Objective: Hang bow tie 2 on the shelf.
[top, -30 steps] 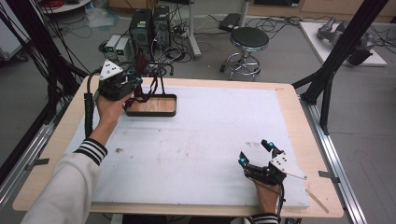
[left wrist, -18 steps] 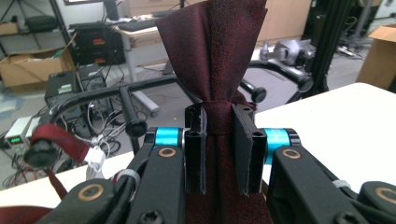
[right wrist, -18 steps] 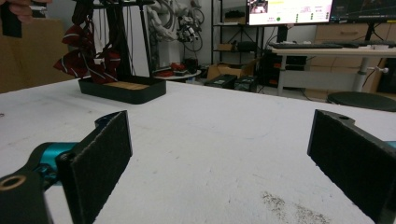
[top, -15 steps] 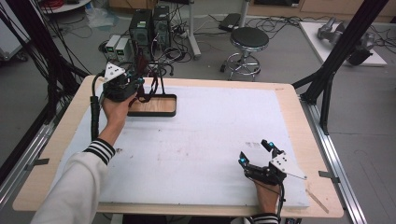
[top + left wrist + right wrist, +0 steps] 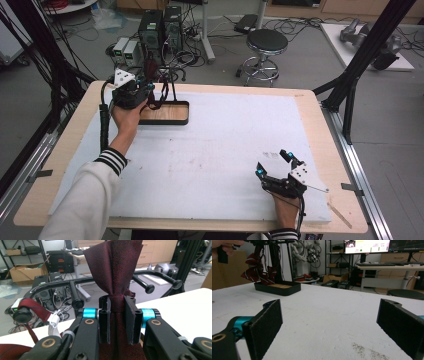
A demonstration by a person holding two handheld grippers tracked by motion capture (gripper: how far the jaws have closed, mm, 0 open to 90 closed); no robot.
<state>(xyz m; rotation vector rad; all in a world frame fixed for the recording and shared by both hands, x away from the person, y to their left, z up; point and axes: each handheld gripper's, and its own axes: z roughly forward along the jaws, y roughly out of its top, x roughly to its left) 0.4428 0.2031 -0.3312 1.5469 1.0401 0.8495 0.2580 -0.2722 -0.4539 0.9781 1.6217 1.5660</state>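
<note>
In the left gripper view, the left gripper [image 5: 117, 322] fills the bottom of the frame, its 2 jaws clenched on a dark red tie [image 5: 115, 267] that is pinched between the pads at centre and fans out toward the top edge. Behind it runs a black rack [image 5: 82, 282] with knobbed pegs. In the high view, the right gripper [image 5: 277, 165] rests at lower right on the white table [image 5: 225, 145], its jaws spread wide and holding nothing, well apart from the wooden tray [image 5: 165, 112] at upper left.

Beyond your table [image 5: 310, 107] you have a round stool [image 5: 267, 42], computer towers [image 5: 160, 27] and loose cables [image 5: 295, 22] on the floor.
</note>
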